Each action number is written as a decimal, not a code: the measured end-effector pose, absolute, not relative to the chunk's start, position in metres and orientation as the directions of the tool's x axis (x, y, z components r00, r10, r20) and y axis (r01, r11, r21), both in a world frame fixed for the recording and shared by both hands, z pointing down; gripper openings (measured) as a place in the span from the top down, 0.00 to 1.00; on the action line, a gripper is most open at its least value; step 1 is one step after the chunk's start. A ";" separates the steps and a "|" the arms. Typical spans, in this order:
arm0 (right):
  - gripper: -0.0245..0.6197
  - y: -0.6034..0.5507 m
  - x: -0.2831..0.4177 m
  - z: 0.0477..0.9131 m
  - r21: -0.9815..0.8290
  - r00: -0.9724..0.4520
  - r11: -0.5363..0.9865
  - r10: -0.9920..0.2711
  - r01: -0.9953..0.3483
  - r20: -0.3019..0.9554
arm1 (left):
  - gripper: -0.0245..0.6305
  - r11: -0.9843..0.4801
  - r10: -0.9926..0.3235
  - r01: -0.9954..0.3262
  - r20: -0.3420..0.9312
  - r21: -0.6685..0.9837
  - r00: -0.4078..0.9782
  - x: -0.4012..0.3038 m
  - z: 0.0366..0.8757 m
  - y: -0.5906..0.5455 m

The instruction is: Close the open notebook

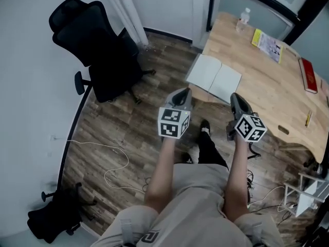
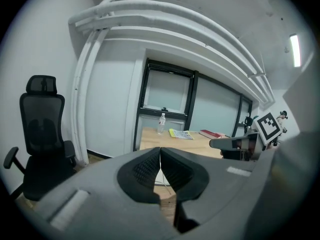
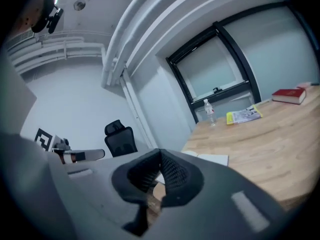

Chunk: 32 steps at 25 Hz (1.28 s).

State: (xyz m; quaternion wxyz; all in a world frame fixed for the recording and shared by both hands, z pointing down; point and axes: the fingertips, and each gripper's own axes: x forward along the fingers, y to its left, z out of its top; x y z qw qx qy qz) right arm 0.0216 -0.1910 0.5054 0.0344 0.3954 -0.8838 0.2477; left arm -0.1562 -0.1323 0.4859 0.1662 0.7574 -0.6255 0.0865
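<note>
The open notebook [image 1: 214, 77] lies flat with white pages up on the near left corner of the wooden desk [image 1: 267, 86]. Both grippers hang over the floor, just short of the desk's edge. My left gripper [image 1: 182, 93] points at the notebook's left page, its jaws shut and empty. My right gripper [image 1: 237, 99] is beside the notebook's right page, also shut with nothing in it. In the right gripper view the notebook [image 3: 212, 159] shows just past the shut jaws [image 3: 160, 160]. In the left gripper view the jaws [image 2: 160, 155] meet in front of the desk [image 2: 200, 140].
A black office chair [image 1: 97, 45] stands on the wood floor to the left. On the desk are a water bottle [image 1: 243, 18], a yellow booklet [image 1: 267, 43], a red book [image 1: 308, 75] and a pencil [image 1: 307, 118]. A white cable [image 1: 110, 163] trails on the floor.
</note>
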 end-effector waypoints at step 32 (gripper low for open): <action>0.96 -0.379 -0.065 0.672 -0.248 -0.674 0.755 -0.324 -0.607 0.664 | 0.95 0.019 -0.847 -0.974 0.521 0.225 0.104 -0.210 0.604 -0.322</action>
